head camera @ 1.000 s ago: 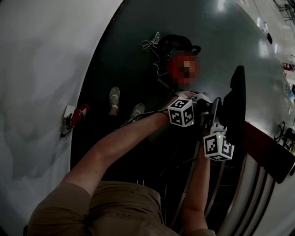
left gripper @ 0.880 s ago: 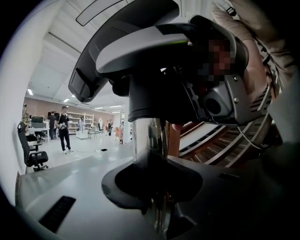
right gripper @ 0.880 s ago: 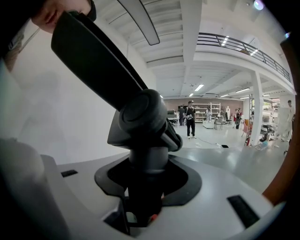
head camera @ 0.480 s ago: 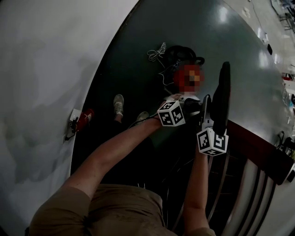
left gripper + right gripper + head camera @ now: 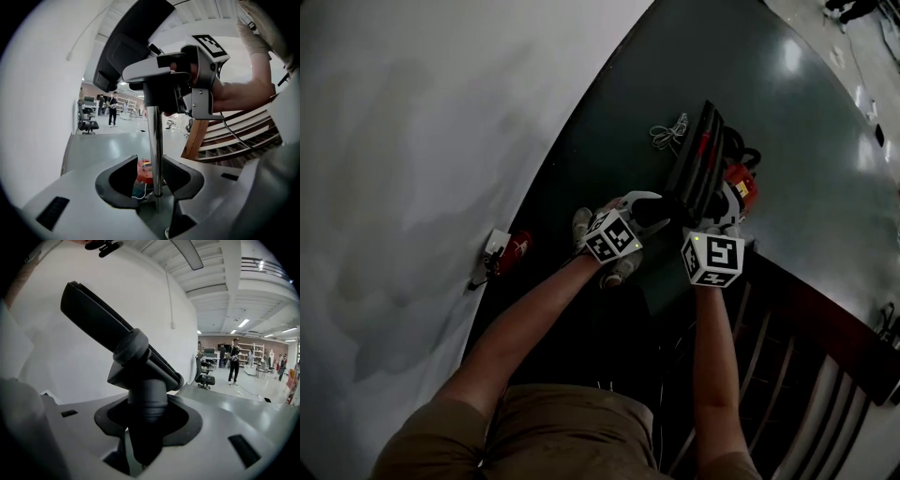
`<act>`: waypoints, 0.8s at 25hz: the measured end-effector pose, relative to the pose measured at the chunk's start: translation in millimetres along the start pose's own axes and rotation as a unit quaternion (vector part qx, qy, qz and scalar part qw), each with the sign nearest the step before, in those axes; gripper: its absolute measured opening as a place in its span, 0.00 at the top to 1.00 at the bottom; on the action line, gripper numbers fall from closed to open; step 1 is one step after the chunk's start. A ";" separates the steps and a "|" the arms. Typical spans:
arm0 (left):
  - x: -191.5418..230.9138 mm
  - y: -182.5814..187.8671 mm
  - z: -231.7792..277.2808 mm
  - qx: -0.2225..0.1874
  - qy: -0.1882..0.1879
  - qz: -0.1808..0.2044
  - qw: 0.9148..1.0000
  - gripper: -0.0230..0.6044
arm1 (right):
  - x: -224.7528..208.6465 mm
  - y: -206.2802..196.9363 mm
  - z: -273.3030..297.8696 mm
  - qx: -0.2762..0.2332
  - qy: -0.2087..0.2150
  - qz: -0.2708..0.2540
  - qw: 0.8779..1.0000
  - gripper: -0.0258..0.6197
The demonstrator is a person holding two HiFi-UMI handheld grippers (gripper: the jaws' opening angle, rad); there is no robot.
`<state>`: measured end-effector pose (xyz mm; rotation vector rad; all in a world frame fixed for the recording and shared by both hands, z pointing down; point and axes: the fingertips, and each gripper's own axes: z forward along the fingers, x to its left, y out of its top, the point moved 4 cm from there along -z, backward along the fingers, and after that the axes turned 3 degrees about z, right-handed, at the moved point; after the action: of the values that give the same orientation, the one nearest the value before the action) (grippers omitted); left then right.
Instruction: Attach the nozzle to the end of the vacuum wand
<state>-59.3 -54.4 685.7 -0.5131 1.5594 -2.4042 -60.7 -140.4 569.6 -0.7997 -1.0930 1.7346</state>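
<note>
Ok so the right gripper (image 5: 147, 413) is clamped on the neck of the dark nozzle (image 5: 108, 329), with the flat head sticking up and off to one side. The left gripper (image 5: 152, 169) has just been opening its jaws. They stand a bit apart with the chrome wand (image 5: 155, 136) upright between them, close against one pad and clear of the other, so it isn't really gripped. From the left gripper view the wand's top runs right up into the nozzle neck, but I can't tell if it's pushed fully home. The red vacuum body (image 5: 739, 192) sits on the floor below. If it were me, I'd pinch the wand again before pushing, keep the neck dead in line with the tube, and press straight along it rather than levering the head sideways.
</note>
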 end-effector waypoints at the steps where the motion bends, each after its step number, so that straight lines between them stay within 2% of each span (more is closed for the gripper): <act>1: 10.4 -12.5 -13.6 0.007 0.012 -0.010 1.000 0.73 | 11.9 -3.9 16.0 0.008 0.009 -0.007 1.000 0.70; 5: 50.2 -49.6 -68.0 0.016 0.057 -0.068 0.996 0.73 | 61.6 -18.1 77.9 0.051 0.050 -0.034 0.997 0.70; 9: 88.4 -92.3 -124.3 0.023 0.109 -0.121 0.986 0.73 | 125.8 -44.5 138.7 0.091 0.098 -0.064 0.989 0.69; 14: 129.1 -136.1 -180.6 0.034 0.147 -0.154 0.977 0.73 | 202.6 -77.7 204.1 0.142 0.129 -0.089 0.977 0.69; 20: 145.7 -170.4 -218.9 0.054 0.167 -0.187 0.967 0.73 | 258.7 -117.7 255.4 0.199 0.150 -0.116 0.962 0.69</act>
<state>-282.2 142.7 783.8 -0.4288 1.5554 -2.9765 -336.4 37.9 765.2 -0.6258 -0.5808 1.5064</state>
